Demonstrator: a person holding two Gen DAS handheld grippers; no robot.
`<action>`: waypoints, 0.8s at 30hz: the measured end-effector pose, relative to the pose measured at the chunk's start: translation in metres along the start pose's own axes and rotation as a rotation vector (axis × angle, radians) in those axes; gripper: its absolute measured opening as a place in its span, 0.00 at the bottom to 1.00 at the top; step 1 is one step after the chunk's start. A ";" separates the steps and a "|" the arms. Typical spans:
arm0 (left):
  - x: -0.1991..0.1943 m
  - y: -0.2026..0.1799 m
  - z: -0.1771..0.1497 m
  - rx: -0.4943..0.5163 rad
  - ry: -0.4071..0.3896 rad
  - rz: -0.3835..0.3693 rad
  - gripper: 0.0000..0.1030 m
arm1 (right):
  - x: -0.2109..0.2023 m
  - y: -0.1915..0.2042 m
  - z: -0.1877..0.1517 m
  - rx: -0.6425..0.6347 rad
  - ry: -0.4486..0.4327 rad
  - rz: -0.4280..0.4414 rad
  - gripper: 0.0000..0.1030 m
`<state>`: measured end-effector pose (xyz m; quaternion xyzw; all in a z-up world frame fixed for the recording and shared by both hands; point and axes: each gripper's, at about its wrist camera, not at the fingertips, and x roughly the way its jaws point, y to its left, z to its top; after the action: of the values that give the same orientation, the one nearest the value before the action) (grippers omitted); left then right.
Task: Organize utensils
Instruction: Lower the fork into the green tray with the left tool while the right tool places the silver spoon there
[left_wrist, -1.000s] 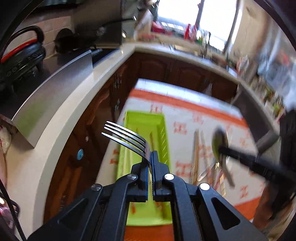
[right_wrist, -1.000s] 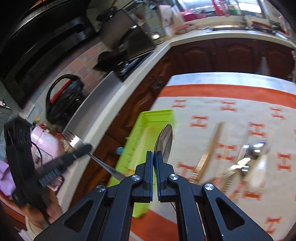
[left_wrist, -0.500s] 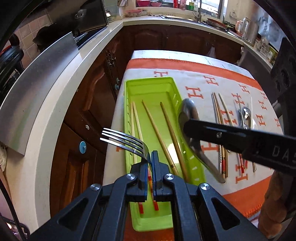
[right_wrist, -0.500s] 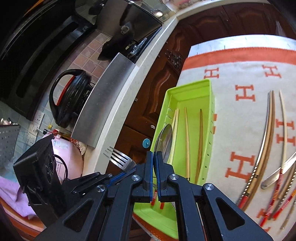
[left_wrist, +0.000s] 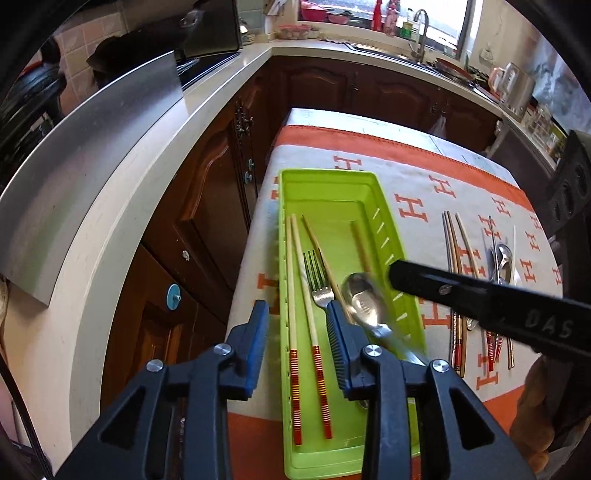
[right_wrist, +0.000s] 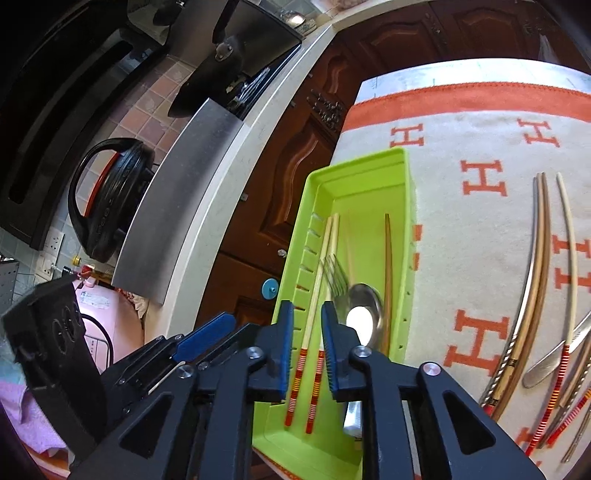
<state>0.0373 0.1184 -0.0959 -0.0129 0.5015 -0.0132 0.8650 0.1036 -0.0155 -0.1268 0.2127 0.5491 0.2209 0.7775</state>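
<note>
**Both grippers opening over green tray; fork + spoon lie inside**

Nearest, left wrist view: left gripper (left_wrist: 297, 328) hangs over the near half of the green tray (left_wrist: 391, 236), jaws opening, blue pads well apart, nothing pinched. Btwn the pads you look straight down on two pale chopsticks w/ red-striped ends (left_wrist: 317, 376) lying lengthwise on the tray floor. Fork (left_wrist: 318, 280) lies in the tray, tines pointing to the far end, neck just beside the right-side pad; can't tell if it touches. Spoon (left_wrist: 364, 301) sits right of the fork, bowl blurred, handle running back under the gripper body.

Right wrist view: right gripper (right_wrist: 307, 341) also over the tray's near half, jaws opening w/ a narrower gap than the left, no grip on anything. Same striped chopsticks show btwn its pads. Spoon's bowl, w/ a bright glare spot, is just right of the right-side pad; fork tines are blurred just beyond.

Further in the tray: two plain wooden chopsticks (left_wrist: 364, 251), angled, toward the right wall.

Right of the tray, well apart from it, on the cream cloth w/ orange H marks (left_wrist: 413, 210): loose utensils (left_wrist: 458, 258), i.e. more chopsticks + metal cutlery, roughly parallel.

Beyond: dark wood cabinets (left_wrist: 325, 85), white countertop (left_wrist: 122, 229) along the left, sink tap (left_wrist: 421, 33) under a window at the far end.
</note>
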 end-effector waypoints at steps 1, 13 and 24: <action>0.001 0.002 -0.001 -0.007 0.002 0.002 0.32 | -0.003 0.000 0.001 -0.001 -0.009 -0.004 0.16; -0.003 0.003 -0.005 -0.047 0.019 -0.006 0.42 | -0.053 -0.014 0.000 0.010 -0.072 -0.072 0.16; -0.017 -0.048 -0.001 0.036 0.008 -0.067 0.44 | -0.127 -0.057 -0.010 0.035 -0.111 -0.169 0.16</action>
<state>0.0275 0.0713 -0.0796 -0.0140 0.5040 -0.0512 0.8620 0.0625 -0.1338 -0.0660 0.1909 0.5250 0.1327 0.8187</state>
